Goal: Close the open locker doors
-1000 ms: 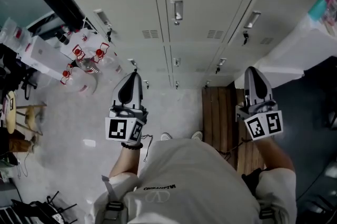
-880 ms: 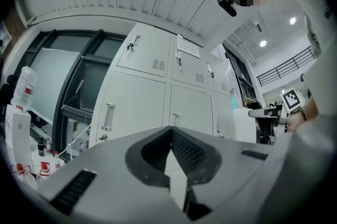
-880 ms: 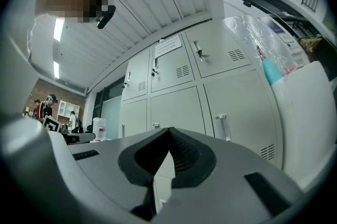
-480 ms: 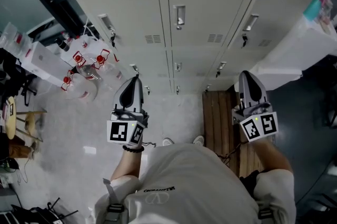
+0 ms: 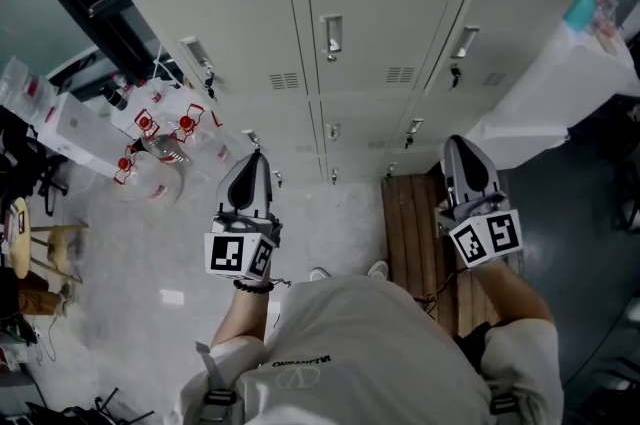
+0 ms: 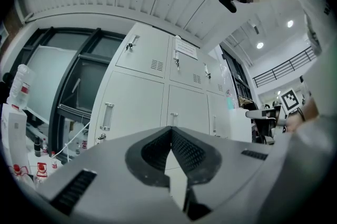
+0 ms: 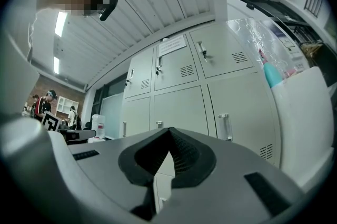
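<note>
1. Locker doors point(image 5: 385, 23) face the person; those in view sit flush shut.
2. Left tongs point(image 5: 257, 155): pressed together, empty, apart from the doors.
3. Right tongs point(image 5: 456, 143): likewise, over a wooden pallet point(image 5: 410, 213).
4. Bottles point(image 5: 160, 128) stand at left.

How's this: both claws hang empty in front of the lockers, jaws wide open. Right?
No. Both claws hang empty in front of the lockers, but shut: the left gripper view shows the left claw closed, the right gripper view the right claw.
</note>
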Available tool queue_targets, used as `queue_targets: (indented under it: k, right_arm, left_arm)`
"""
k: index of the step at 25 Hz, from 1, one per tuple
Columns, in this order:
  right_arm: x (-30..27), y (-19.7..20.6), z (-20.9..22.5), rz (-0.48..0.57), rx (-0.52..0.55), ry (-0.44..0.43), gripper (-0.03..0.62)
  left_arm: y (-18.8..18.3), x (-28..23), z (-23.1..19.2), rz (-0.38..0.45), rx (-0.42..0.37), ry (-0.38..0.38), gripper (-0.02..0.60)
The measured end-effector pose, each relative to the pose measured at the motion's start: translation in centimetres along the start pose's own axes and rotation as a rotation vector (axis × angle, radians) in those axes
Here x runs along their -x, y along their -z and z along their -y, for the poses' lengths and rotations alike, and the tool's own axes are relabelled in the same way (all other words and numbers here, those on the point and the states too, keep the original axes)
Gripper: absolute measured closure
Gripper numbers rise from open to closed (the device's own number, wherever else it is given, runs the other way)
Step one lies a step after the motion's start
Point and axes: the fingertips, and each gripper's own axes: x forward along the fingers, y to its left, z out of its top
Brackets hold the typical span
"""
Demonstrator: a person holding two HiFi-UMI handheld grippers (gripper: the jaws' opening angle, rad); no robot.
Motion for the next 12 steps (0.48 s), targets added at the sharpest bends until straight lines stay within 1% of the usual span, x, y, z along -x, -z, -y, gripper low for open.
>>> queue_targets:
  k: [12]
  right_arm:
    - [-0.76,-0.11,-0.20,-0.007,0.018,-0.020,0.586]
  left_arm:
    - [0.79,-0.51,0.18,-0.012,-0.007,0.020,0.578]
